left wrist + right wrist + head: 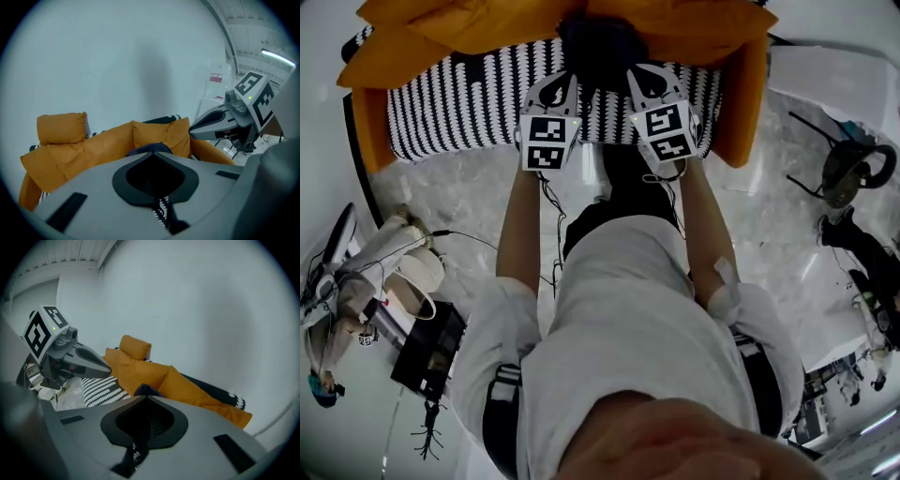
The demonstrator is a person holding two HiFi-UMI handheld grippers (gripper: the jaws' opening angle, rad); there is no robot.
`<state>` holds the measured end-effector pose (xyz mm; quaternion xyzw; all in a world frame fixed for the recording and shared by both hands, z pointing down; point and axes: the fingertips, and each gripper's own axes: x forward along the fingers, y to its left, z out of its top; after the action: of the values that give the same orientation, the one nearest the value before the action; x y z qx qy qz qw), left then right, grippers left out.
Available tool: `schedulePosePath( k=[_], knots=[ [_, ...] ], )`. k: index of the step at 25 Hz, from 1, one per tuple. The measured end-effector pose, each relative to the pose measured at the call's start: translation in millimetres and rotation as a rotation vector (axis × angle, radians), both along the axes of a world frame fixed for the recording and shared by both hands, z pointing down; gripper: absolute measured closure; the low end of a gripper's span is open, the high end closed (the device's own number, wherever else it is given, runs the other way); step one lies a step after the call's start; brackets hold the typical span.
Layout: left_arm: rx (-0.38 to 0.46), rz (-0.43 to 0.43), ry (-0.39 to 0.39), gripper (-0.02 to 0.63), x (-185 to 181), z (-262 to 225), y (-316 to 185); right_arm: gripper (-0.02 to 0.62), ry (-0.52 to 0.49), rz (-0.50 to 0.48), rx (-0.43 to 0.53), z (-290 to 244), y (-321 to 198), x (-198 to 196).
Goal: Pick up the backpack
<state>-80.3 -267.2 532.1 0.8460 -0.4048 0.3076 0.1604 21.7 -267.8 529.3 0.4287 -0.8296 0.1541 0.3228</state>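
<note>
No legible text or labels anywhere

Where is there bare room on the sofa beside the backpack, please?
Bare: the black-and-white patterned sofa seat left of the dark backpack, bordered by orange cushions. Crowded: the middle, around the left claw and right claw.

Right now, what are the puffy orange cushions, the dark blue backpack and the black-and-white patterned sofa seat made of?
The puffy orange cushions: probably soft matte cloth; they sag and crease. The dark blue backpack: likely fabric, too dark to be sure. The black-and-white patterned sofa seat: printed or woven cloth, not shiny.
</note>
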Motion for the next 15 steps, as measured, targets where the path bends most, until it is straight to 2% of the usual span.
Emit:
schedulePosePath(
  k=[5, 10, 15],
  knots=[
    [-0.069, 0.016, -0.014, 0.594, 0, 23, -23, 0.555, 0.040, -0.057, -0.033, 13, -19, -3],
    [-0.101, 0.039, -0.086, 0.594, -4, 48, -43, 0.555, 0.087, -0.106, -0.052, 30, -43, -7],
    [-0.164, 0.119, -0.109, 0.594, -4, 69, -55, 0.555, 0.150, -0.116, -0.062, 43, -58, 0]
  ],
)
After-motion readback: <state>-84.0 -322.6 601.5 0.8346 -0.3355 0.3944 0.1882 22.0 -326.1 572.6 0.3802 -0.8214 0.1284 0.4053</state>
